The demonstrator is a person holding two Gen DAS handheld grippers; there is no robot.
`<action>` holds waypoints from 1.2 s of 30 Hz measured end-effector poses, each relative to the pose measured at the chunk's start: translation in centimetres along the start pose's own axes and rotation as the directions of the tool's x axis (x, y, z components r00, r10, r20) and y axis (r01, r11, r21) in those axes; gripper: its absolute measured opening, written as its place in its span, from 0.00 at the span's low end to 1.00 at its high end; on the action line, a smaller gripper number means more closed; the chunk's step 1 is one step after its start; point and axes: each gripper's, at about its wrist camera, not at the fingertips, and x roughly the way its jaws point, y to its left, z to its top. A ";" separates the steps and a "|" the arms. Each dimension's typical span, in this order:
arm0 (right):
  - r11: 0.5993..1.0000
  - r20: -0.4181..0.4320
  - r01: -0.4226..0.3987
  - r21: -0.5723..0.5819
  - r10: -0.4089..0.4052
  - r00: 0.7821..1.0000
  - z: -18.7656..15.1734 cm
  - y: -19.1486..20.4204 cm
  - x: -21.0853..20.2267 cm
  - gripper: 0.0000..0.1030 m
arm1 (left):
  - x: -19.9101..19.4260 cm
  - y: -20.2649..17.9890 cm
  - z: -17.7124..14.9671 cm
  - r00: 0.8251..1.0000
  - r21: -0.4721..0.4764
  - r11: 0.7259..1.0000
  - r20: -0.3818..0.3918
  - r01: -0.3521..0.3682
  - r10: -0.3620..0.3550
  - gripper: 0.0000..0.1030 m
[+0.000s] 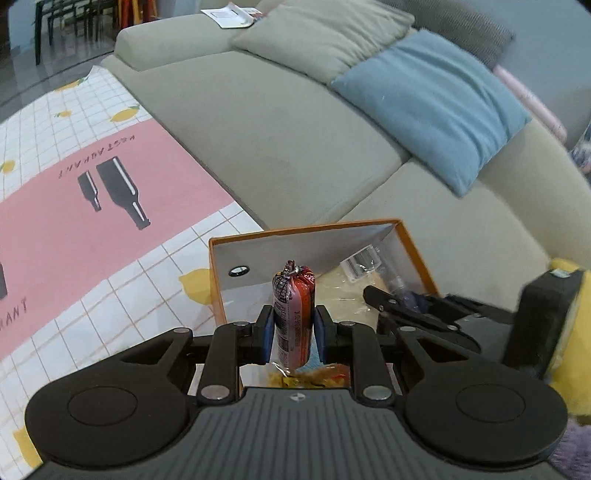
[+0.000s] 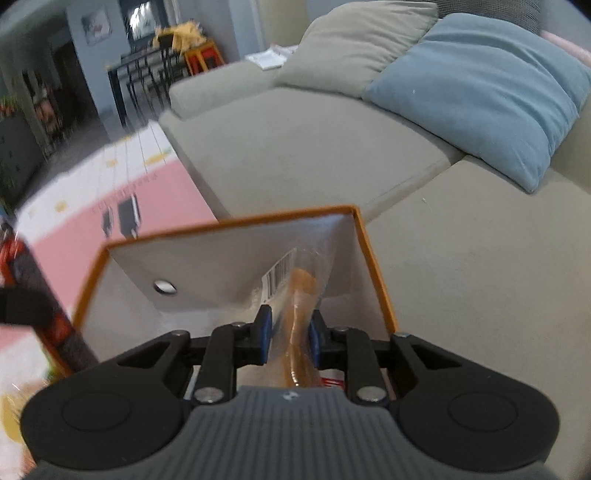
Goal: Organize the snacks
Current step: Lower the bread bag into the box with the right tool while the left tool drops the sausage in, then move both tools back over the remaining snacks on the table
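My left gripper (image 1: 293, 332) is shut on a red sausage stick (image 1: 294, 314) and holds it upright over the near side of an orange-rimmed box (image 1: 306, 230). Clear snack packets (image 1: 360, 264) lie inside the box. My right gripper (image 2: 290, 334) is shut on a clear packet with an orange-brown snack (image 2: 301, 295), inside the same box (image 2: 229, 223). It also shows in the left wrist view (image 1: 391, 304), reaching into the box from the right.
The box stands on a pink and white checked cloth (image 1: 74, 221) next to a grey-green sofa (image 1: 277, 129) with a beige cushion (image 1: 325, 33) and a blue cushion (image 1: 436, 103). A yellow snack bag (image 1: 314, 378) lies under my left gripper.
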 end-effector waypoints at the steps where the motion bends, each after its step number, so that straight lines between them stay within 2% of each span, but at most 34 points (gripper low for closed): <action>1: 0.999 0.000 0.006 -0.031 -0.006 1.000 -0.1 0.2 0.0 0.25 | 0.4 -0.1 0.1 1.000 0.008 1.000 -0.008 -0.005 0.005 0.24; 5: 0.981 0.015 0.087 -0.176 -0.085 0.996 -0.3 1.4 -0.3 0.31 | 1.8 -0.5 0.4 0.999 0.038 0.999 -0.038 -0.029 0.030 0.24; 8: 0.964 0.073 0.134 -0.228 -0.120 0.990 -0.6 1.7 -1.6 0.31 | 2.7 -0.6 0.3 0.997 0.053 0.998 -0.059 -0.041 0.044 0.24; 10: 0.968 0.093 0.122 -0.219 -0.104 0.990 -0.7 1.5 -2.5 0.34 | 3.3 -0.7 0.3 0.996 0.055 0.997 -0.075 -0.047 0.051 0.24; 14: 0.979 0.069 0.069 -0.192 -0.057 0.996 -0.9 1.0 -3.4 0.34 | 4.5 -0.9 0.0 0.991 0.071 0.995 -0.107 -0.070 0.078 0.24; 20: 0.978 0.042 0.059 -0.198 -0.052 0.998 -2.0 1.6 -4.3 0.34 | 5.3 -1.0 -0.4 0.984 0.088 0.993 -0.156 -0.077 0.090 0.25; 22: 0.980 0.034 0.051 -0.194 -0.046 0.998 -2.2 1.8 -4.5 0.34 | 5.1 -1.0 -0.4 0.984 0.083 0.993 -0.150 -0.083 0.094 0.26; 24: 0.980 0.029 0.047 -0.193 -0.042 0.999 -2.4 2.0 -4.7 0.34 | 4.7 -1.0 -0.3 0.985 0.079 0.993 -0.145 -0.088 0.099 0.37; 30: 0.981 0.025 0.038 -0.189 -0.034 0.999 -2.6 2.7 -5.7 0.34 | 2.0 -1.1 -0.2 0.990 0.078 0.994 -0.116 -0.072 0.081 0.44; 36: 0.983 0.041 0.018 -0.184 -0.011 0.999 -2.2 4.0 -8.2 0.37 | -2.9 -1.2 -1.1 0.998 0.057 0.998 -0.051 -0.040 0.043 0.47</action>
